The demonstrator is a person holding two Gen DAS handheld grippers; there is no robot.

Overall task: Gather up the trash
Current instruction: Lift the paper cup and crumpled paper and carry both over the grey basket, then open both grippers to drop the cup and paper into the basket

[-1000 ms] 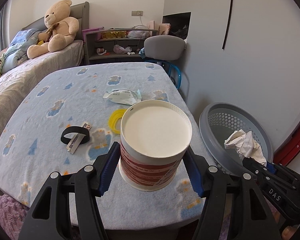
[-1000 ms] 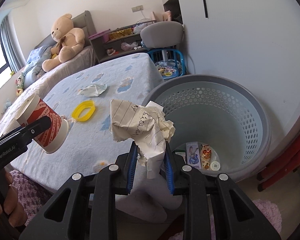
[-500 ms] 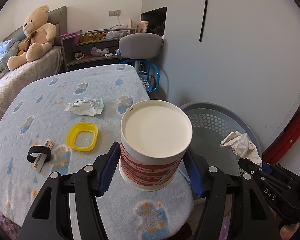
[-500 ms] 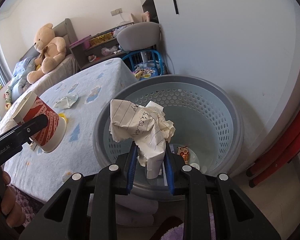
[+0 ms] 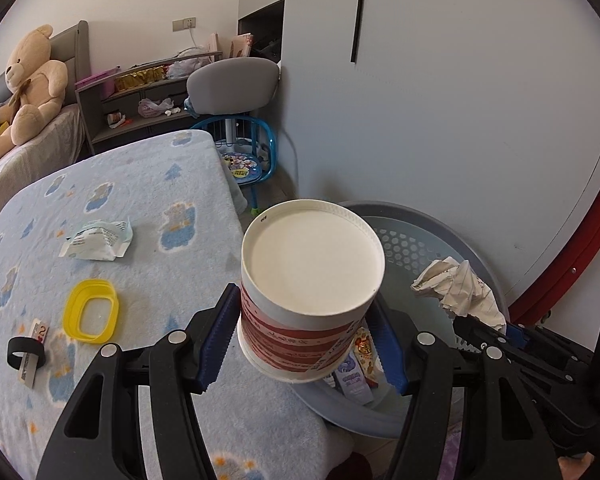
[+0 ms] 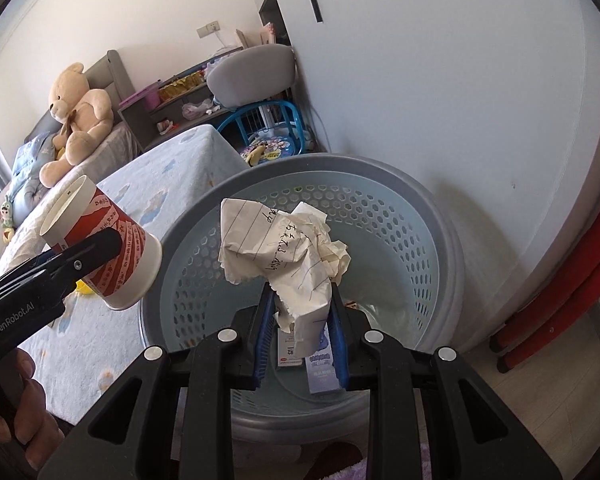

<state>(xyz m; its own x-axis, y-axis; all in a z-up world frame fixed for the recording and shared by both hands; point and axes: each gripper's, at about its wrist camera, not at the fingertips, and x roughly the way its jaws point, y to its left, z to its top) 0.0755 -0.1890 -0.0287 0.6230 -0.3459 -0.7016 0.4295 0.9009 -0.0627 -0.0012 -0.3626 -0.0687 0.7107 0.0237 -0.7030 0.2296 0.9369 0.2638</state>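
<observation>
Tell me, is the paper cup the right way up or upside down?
Upside down and tilted. The paper cup shows its closed white base on top, its wide rim lowest, clamped in the left gripper.

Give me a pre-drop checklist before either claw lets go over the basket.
1. Right claw shut on the crumpled paper: ok.
2. Paper over the basket opening: ok.
3. Left claw shut on the paper cup: ok.
4. Cup fully over the basket: not ok; in the right wrist view it hangs at the rim, partly over the blanket.
5. Room inside the basket: ok; only a few small packets lie at the bottom.
6. Cup empty: cannot tell; only its closed bottom faces the camera.
</observation>
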